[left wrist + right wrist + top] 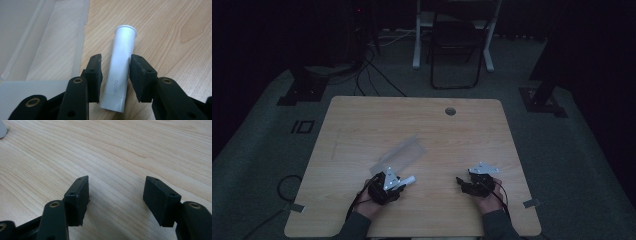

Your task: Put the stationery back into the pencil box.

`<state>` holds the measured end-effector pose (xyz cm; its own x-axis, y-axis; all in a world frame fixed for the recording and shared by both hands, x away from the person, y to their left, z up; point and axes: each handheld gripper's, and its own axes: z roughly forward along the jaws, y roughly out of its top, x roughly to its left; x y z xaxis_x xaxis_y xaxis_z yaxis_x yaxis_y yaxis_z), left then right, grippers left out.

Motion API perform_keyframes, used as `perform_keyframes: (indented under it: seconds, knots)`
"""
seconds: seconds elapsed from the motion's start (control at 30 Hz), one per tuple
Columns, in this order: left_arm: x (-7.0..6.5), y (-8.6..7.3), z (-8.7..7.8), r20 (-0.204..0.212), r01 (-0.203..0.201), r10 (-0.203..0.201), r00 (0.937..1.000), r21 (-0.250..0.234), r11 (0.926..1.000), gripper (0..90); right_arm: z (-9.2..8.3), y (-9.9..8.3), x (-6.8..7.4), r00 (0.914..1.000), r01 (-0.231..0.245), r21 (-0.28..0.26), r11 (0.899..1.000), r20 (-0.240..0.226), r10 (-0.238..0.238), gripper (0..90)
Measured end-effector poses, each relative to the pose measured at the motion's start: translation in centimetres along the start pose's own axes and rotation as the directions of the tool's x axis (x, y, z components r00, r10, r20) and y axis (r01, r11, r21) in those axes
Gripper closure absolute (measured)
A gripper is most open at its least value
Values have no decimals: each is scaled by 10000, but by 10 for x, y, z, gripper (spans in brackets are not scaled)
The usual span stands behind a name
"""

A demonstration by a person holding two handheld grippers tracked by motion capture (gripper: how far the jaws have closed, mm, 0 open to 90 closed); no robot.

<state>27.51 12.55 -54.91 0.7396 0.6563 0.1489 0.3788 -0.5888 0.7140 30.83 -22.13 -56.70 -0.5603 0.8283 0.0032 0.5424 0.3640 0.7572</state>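
Lying flat on the desk (422, 125), the white tube (120, 72) sits between the left gripper (115, 75)'s jaws; right pad looks to touch it, left pad a sliver off, so not clamped. Just beside the tube, on its left, a clear plastic box (37, 45). Right gripper (116, 200), well apart from the tube: jaws open w/ bare wood between.

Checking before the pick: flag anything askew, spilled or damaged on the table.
Nothing stands out. The white tube lies flat and intact on the table between the left gripper's jaws, beside the clear plastic box. No spill shows.
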Motion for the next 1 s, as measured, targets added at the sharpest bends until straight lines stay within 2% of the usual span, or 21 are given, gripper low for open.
perform_keyframes:
  seconds: [0.4, 1.0]
  knots:
    - [0, 0, 3, 168, -29, 27, 9999, 66, 10000, 663, 0, 0, 0, 10000, 16, 1, 10000, -11, -16, 373]
    - [-4, 10, 18, 427, 27, -39, 9991, 269, 9996, 665, 0, 0, 0, 10000, 16, 3, 10000, -17, -16, 371]
